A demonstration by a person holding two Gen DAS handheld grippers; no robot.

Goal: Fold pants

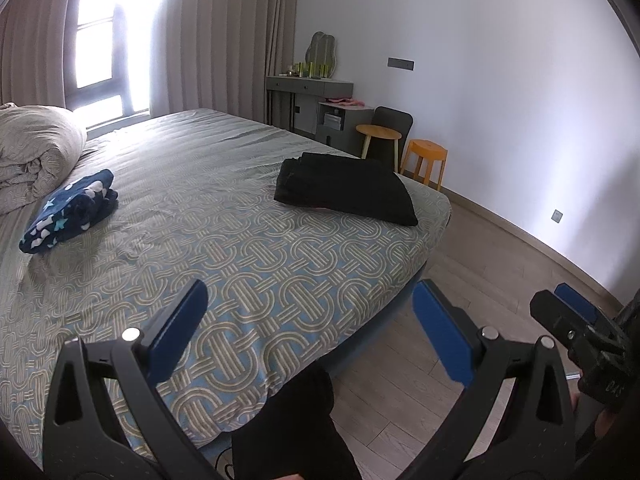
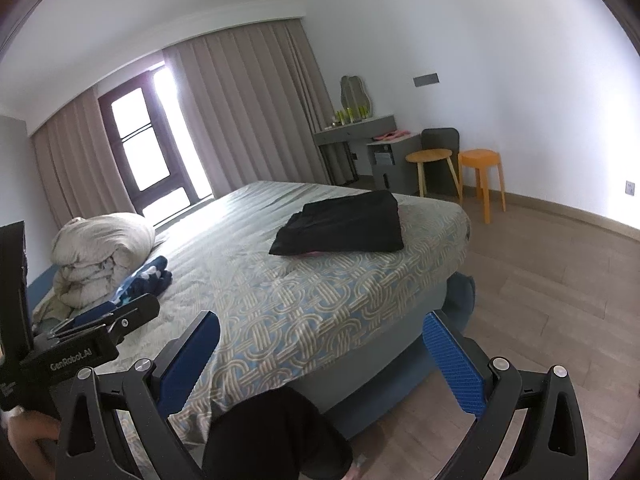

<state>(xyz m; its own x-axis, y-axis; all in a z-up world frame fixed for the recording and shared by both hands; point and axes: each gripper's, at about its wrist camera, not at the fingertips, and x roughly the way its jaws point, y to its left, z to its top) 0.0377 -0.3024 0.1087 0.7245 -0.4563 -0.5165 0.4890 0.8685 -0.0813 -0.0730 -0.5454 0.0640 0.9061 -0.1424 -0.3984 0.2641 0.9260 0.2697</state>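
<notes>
Both jaws gape wide and empty; the folded black pants [image 1: 346, 188] lie well ahead on the bed [image 1: 224, 248]. A careless regrasp could undo the fold.

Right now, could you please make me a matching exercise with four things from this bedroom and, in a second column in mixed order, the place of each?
Things:
1. black pants
2. star-print blanket
3. rolled duvet
4. orange stool

Places:
A. on the floor beside the wooden stool
B. at the head end of the bed, near the window
C. folded, near the bed's foot corner
D. on the bed, beside the duvet

Pairs: 1-C, 2-D, 3-B, 4-A
</notes>
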